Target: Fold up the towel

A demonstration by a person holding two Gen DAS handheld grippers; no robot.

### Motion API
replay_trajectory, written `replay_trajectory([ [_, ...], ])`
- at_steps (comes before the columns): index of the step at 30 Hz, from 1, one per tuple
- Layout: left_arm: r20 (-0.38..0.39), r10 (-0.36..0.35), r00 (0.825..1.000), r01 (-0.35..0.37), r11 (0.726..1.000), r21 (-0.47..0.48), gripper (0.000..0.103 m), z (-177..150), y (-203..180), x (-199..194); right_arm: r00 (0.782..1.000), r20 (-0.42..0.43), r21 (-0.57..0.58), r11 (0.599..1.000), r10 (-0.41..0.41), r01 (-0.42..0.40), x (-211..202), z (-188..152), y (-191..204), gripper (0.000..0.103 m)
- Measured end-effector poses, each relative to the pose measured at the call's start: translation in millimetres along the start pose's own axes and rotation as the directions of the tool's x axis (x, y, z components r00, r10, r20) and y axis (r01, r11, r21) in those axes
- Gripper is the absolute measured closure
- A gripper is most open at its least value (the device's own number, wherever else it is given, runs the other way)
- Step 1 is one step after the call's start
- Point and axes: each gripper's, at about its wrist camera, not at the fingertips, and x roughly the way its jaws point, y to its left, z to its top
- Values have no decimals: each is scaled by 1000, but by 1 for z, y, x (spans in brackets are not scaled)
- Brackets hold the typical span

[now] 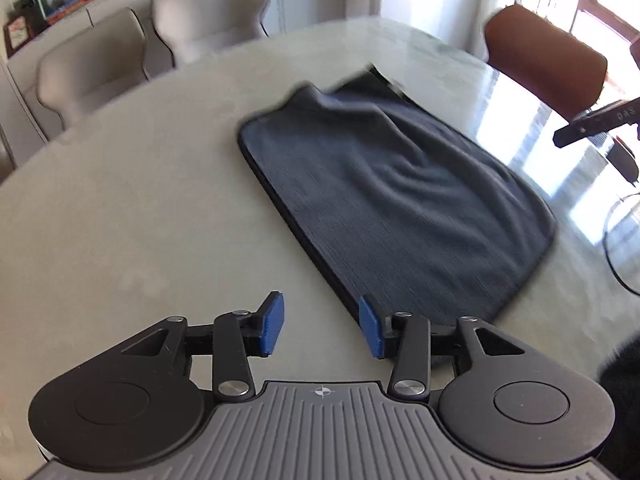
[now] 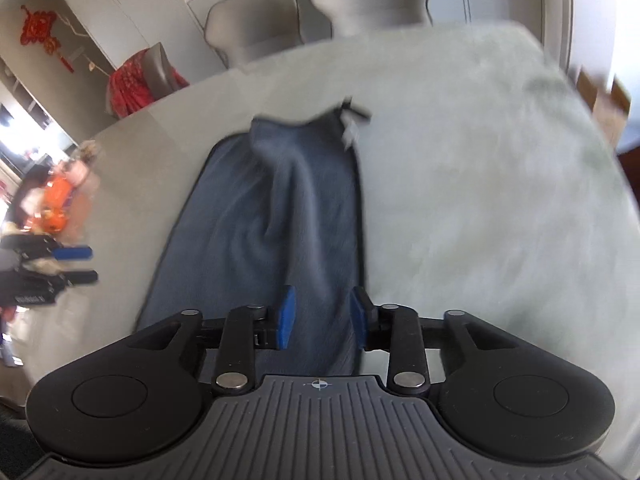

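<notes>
Towel [image 1: 384,184], dark grey, lies folded on pale tabletop [image 1: 132,208], far corner rumpled, small tag there unreadable. Left gripper [image 1: 322,326] beside towel's near edge, jaws apart, empty. Right gripper [image 2: 323,316] above towel, jaws apart, empty. Grey chairs [image 1: 208,12] behind tabletop, brown chair [image 1: 548,56] alongside.

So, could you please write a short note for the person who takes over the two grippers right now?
Left hand-held gripper: open, holding nothing, above the table beside the towel's near left edge.
Right hand-held gripper: open, holding nothing, over the towel's near end.
Towel: dark blue-grey, on the table, apparently folded once already, with wrinkles and the far corner bunched up.
Left to do: smooth it if needed, grip the near corners, fold again.
</notes>
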Motion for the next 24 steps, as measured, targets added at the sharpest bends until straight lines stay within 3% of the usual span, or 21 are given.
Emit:
replay_trajectory([
  [2, 71, 42, 997, -38, 998, -54, 55, 25, 15, 24, 999, 26, -42, 999, -31, 32, 26, 27, -3, 67],
  [5, 133, 65, 989, -40, 983, -180, 52, 60, 37, 63, 999, 45, -45, 999, -12, 14, 67, 64, -12, 67],
  [9, 143, 85, 986, -40, 955, -294, 52, 90, 61, 107, 999, 30, -35, 999, -14, 16, 115, 102, -21, 66],
  [15, 90, 75, 993, -44, 949, -313, 51, 105, 72, 146, 1000, 14, 0, 1000, 9, -9, 157, 126, -30, 66],
  [20, 76, 40, 996, -15, 951, -309, 44, 109, 68, 162, 1000, 4, 1, 1000, 25, -25, 172, 132, -29, 66],
  [24, 62, 36, 997, -15, 951, -309, 44, 114, 65, 176, 998, 6, 36, 997, 64, -64, 179, 136, -34, 66],
])
